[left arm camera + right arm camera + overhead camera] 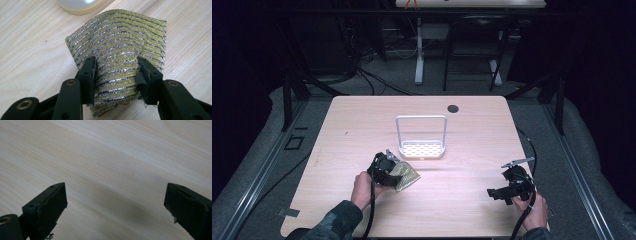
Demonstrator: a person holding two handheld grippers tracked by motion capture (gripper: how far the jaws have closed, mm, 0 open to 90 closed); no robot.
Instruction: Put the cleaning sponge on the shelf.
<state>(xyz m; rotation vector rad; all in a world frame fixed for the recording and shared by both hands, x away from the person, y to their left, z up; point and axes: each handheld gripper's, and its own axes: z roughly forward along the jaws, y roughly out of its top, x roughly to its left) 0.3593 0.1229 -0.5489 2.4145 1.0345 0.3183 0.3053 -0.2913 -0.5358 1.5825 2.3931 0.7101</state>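
Observation:
A glittery gold-and-silver striped scouring pad (120, 42) lies on the wooden table, bowed up where my left gripper (116, 75) is shut on its near end, one jaw against each side. From above, the pad (407, 176) sticks out to the right of the left gripper (394, 171), just in front of a white rack. My right gripper (493, 193) hovers near the table's front right, pointing left. Its jaws (116, 205) stand wide open over bare wood with nothing between them.
A white rack (421, 149) with a perforated base and a tall wire hoop stands mid-table; its rounded edge (77, 6) shows just beyond the pad. A dark grommet hole (453, 108) sits at the back. Cables trail from both grippers toward the front edge.

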